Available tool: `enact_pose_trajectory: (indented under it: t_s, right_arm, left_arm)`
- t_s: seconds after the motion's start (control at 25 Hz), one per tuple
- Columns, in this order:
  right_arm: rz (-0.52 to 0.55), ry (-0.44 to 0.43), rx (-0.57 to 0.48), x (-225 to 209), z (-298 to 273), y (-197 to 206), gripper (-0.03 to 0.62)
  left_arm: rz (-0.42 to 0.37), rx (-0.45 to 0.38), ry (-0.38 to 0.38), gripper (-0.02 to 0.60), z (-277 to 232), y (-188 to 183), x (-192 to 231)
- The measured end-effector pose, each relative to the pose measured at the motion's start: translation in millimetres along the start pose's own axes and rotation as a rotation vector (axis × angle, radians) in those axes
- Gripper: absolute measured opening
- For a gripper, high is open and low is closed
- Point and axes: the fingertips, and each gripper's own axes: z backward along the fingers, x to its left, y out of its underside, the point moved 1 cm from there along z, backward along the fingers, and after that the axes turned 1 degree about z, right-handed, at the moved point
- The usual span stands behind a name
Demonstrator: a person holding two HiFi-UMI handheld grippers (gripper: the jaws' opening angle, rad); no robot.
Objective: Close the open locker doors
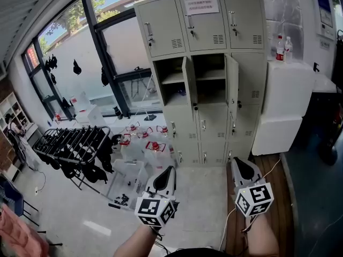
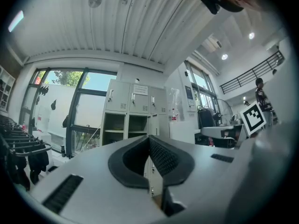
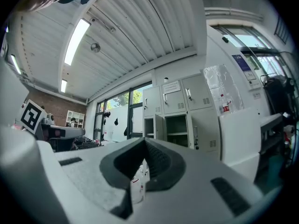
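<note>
Nearest to the person, the left gripper (image 1: 166, 173) is held out level at about 11 o'clock. Its dark padded jaws are pressed fully together with nothing between them. The right gripper (image 1: 236, 164) sits at about 1 o'clock, also level, its jaws closed tight and just as empty. Neither tool touches anything; both point across open floor towards the far wall. A marker cube rides at the back of each one, over the person's forearms.

Further out at 11 o'clock, a cluster of clear water jugs (image 1: 143, 141) with red caps stands on the pale floor. A drying rack (image 1: 75, 142) hung with dark clothing stands at 10 o'clock, below the big windows.

Against the wall at 12 o'clock stands the grey locker bank (image 1: 211, 123), well apart from both grippers. In its middle row two compartments gape open, each with a shelf inside. The left-hand open door (image 1: 190, 82) swings outward between the two openings, and the second open door (image 1: 231, 85) juts out at the right edge of the centre opening. The top and bottom rows are shut. At 1 o'clock, just beside the lockers, is a white cabinet (image 1: 286, 103) with two bottles (image 1: 282, 47) on top.
</note>
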Motion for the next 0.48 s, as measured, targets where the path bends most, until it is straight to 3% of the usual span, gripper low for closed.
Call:
enact_pose_trajectory:
  t_s: [0.48]
  right_arm:
    - [-0.024, -0.048, 0.008, -24, 8, 7, 0.002]
  left_arm:
    - [0.015, 0.009, -0.052, 0.003, -9, 9, -18]
